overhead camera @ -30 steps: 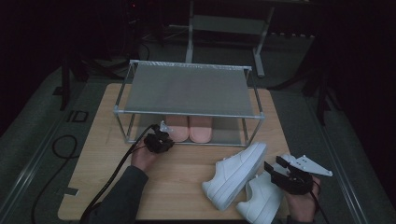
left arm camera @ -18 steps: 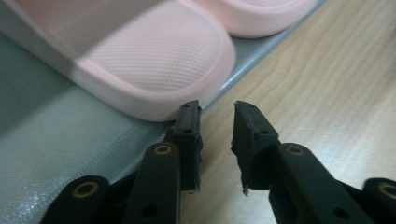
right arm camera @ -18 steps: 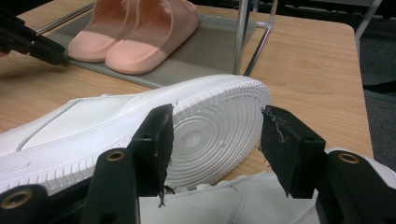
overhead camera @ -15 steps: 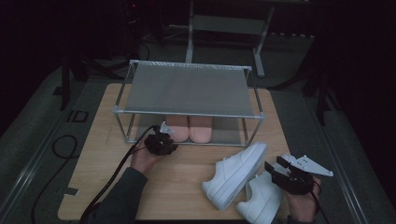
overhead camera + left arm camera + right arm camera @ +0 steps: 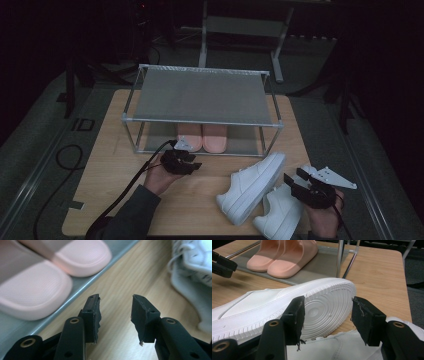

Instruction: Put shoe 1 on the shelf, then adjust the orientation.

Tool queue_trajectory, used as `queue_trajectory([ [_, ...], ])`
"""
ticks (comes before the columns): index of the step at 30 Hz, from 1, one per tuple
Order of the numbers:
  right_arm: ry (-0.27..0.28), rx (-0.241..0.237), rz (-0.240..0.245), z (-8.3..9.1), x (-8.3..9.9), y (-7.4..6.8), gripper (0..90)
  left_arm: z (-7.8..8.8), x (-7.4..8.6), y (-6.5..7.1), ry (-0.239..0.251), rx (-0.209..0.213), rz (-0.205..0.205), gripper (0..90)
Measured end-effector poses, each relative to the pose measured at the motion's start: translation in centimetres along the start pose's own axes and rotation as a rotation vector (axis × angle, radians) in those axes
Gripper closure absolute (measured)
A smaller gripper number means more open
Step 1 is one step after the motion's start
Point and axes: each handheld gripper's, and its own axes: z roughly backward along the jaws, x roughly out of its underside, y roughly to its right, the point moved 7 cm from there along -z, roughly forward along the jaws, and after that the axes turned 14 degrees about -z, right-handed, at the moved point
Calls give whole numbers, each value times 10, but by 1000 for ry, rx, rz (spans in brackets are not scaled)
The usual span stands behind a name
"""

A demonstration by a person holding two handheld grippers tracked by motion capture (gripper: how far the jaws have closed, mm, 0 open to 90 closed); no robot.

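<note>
The rack's top shelf point(image 5: 202, 95) hides the rear of the pink slippers point(image 5: 202, 138) in the high view. The lower white sneaker point(image 5: 280, 215) is cut off by the bottom edge. In the left gripper view, a white sneaker point(image 5: 192, 270) is blurred and cropped at the right edge.

A pair of pink slippers point(image 5: 202, 138) is seen side by side on the rack's lower shelf point(image 5: 245, 146), toes just ahead of the left gripper point(image 5: 187, 161). Two white sneakers point(image 5: 251, 186) are tipped on their sides, just ahead of the right gripper point(image 5: 295, 183).
</note>
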Motion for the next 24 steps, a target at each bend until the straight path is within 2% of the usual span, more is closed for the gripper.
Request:
queue_trajectory([
  [3,-4,-4,5,-1,0,-1,436,0,-3,4,21,19,5,580],
  [14,-5,-2,7,-1,0,-1,437,-3,-11,14,45,53,18,561],
  [24,1,1,6,0,-1,-1,438,-7,-19,28,44,73,-32,597],
])
